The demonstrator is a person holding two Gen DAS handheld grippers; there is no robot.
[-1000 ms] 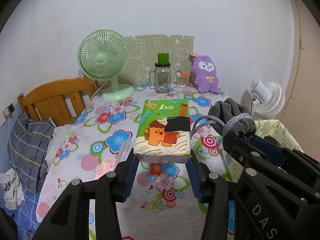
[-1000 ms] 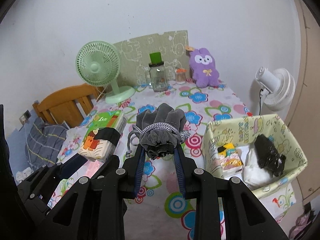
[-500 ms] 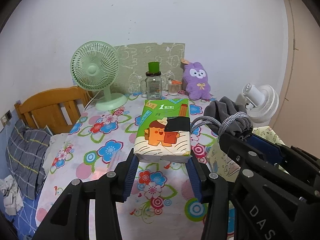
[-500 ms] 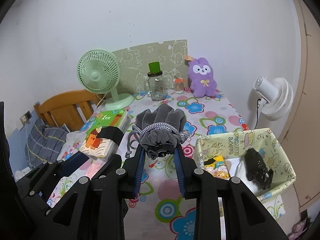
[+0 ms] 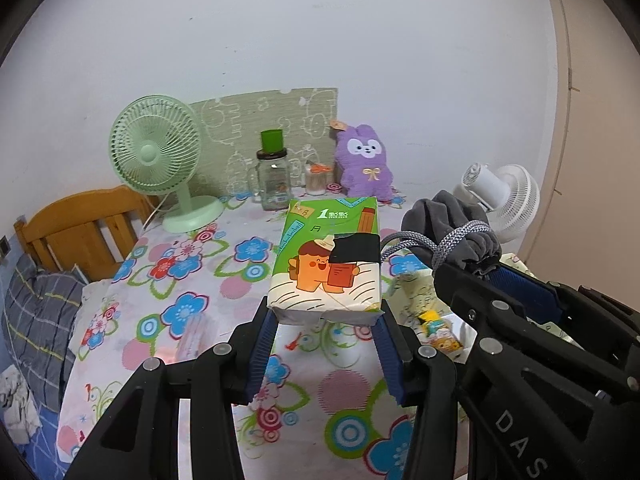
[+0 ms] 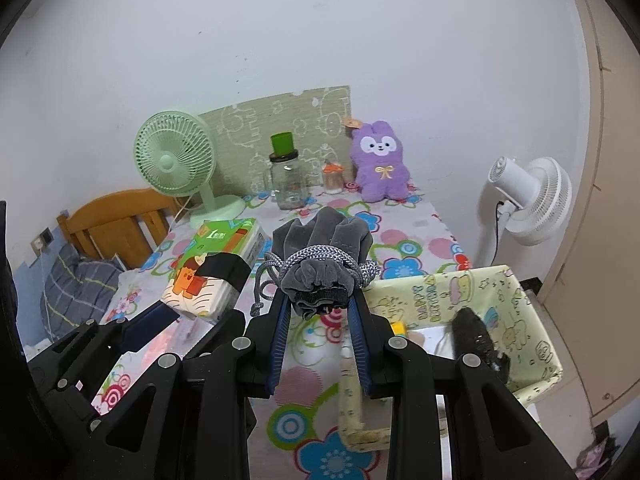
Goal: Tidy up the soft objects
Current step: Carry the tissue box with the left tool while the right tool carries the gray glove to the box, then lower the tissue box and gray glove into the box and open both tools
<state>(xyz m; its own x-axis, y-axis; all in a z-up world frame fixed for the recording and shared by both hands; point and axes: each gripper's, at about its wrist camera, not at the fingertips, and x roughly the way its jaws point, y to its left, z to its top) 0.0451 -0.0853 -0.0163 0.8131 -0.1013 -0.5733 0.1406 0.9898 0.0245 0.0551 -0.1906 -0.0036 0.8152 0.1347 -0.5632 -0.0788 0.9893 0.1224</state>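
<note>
My left gripper [image 5: 326,322] is shut on a green tissue pack [image 5: 329,258] with a cartoon print, held above the flowered table. The pack [image 6: 216,270] also shows at the left of the right wrist view. My right gripper [image 6: 318,304] is shut on a grey velvet drawstring pouch [image 6: 322,254] tied with a grey cord. That pouch [image 5: 456,228] sits to the right of the tissue pack in the left wrist view. A yellow fabric basket [image 6: 516,308] lies low on the right and holds a black bundle [image 6: 476,334] and a small yellow packet [image 5: 434,322].
At the table's back stand a green desk fan [image 5: 156,156], a glass jar with a green lid [image 5: 272,178], a small jar [image 6: 333,178] and a purple plush bunny [image 6: 380,168]. A white fan [image 6: 532,200] stands off the right edge. A wooden chair [image 5: 84,228] is at left.
Both grippers have lifted and drawn back with their loads, so the table and back objects look smaller and farther. The basket has slid lower and closer in the right wrist view.
</note>
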